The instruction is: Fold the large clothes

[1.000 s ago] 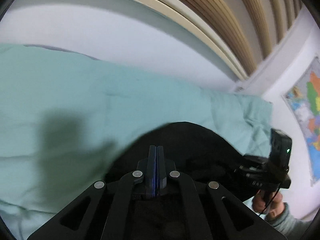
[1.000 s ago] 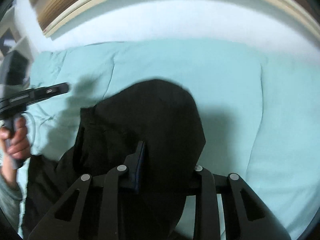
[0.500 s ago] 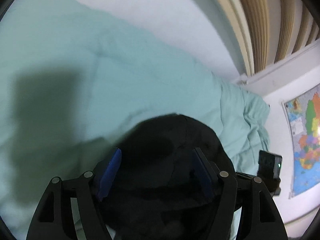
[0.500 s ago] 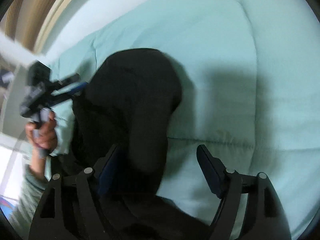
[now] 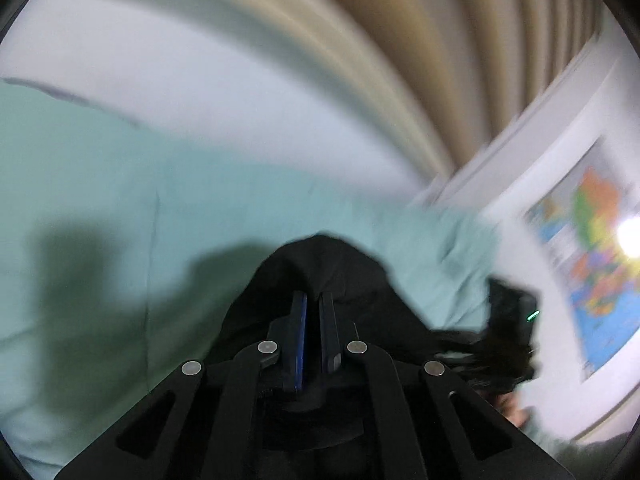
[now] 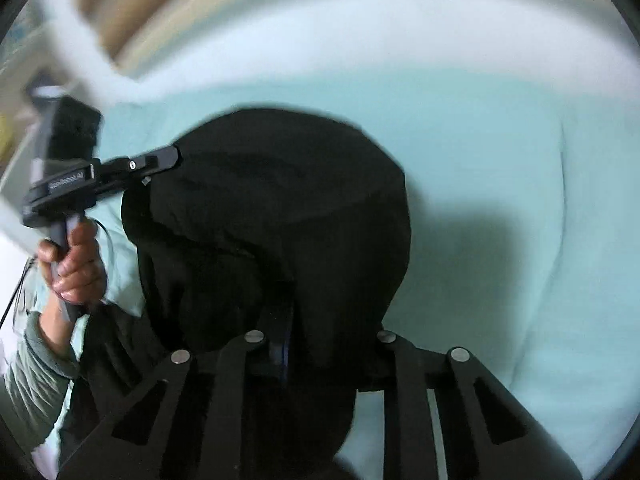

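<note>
Left wrist view is motion-blurred throughout. The wall map (image 5: pixel 592 264) reads only as smeared colour patches; a bright glare spot washes out part of it. My right hand-held gripper (image 5: pixel 508 332) is a dark smear at the right, fingers not resolvable. The slatted panel (image 5: pixel 400 40) above the bed streaks into bands.

Right wrist view: the black garment (image 6: pixel 280 216) drapes over my right hand-held gripper's fingers; only a sliver of blue pad shows, so I cannot tell the gap. The garment's lower part runs off the bottom edge. The top-left corner is blurred beyond identification.
</note>
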A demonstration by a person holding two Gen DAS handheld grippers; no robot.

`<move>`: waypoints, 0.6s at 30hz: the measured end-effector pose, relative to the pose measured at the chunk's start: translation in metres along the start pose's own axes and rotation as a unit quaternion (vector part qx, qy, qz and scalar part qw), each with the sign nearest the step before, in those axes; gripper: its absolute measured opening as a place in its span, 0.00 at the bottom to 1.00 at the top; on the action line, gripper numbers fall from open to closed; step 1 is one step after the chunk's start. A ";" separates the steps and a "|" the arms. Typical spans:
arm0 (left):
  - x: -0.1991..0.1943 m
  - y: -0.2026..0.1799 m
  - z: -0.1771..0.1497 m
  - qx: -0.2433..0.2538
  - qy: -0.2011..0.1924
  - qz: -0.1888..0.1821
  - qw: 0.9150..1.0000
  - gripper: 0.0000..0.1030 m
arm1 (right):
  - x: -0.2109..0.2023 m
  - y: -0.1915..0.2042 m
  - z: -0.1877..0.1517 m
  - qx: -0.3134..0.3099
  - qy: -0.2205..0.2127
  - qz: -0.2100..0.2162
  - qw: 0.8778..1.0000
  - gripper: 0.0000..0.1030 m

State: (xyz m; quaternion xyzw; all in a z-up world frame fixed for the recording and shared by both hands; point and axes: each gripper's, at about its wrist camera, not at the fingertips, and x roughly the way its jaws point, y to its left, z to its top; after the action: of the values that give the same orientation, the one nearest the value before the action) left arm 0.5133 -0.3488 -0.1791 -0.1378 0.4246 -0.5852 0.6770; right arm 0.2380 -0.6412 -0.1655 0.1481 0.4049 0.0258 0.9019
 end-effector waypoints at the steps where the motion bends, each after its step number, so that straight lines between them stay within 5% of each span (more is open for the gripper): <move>1: -0.009 0.005 0.001 -0.005 -0.012 0.011 1.000 0.05 | 0.003 0.008 0.007 -0.013 -0.013 -0.008 1.000 0.24; 3: -0.016 0.025 0.000 -0.026 -0.016 0.068 0.997 0.05 | 0.025 0.014 0.017 -0.033 0.005 -0.038 0.999 0.24; 6: -0.002 0.063 -0.011 -0.063 0.044 0.128 0.989 0.05 | 0.086 -0.009 0.012 -0.014 0.107 -0.081 0.991 0.33; 7: 0.005 0.071 -0.016 -0.074 0.065 0.138 0.986 0.05 | 0.098 -0.018 0.007 0.002 0.132 -0.079 0.988 0.46; 9: 0.014 0.082 -0.023 -0.101 0.088 0.133 0.982 0.06 | 0.105 -0.038 -0.004 0.053 0.159 -0.045 0.985 0.53; 12: 0.015 0.080 -0.017 -0.100 0.071 0.117 0.986 0.31 | 0.085 -0.057 -0.013 0.097 0.138 0.010 0.986 0.68; 14: 0.024 0.072 -0.014 -0.095 0.073 0.103 0.988 0.74 | 0.072 -0.066 -0.020 0.101 0.136 0.014 0.986 0.83; 16: 0.025 0.071 -0.016 -0.070 0.089 0.102 0.988 0.75 | 0.068 -0.063 -0.025 0.090 0.133 0.003 0.987 0.84; 18: 0.048 0.061 -0.030 -0.005 0.139 0.151 0.979 0.75 | 0.071 -0.052 -0.038 0.061 0.142 -0.008 0.988 0.84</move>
State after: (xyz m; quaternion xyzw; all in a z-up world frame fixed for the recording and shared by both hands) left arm 0.5297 -0.3663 -0.2588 0.0076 0.5331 -0.4874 0.6915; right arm 0.2535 -0.6699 -0.2560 0.1945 0.5305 0.0141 0.8249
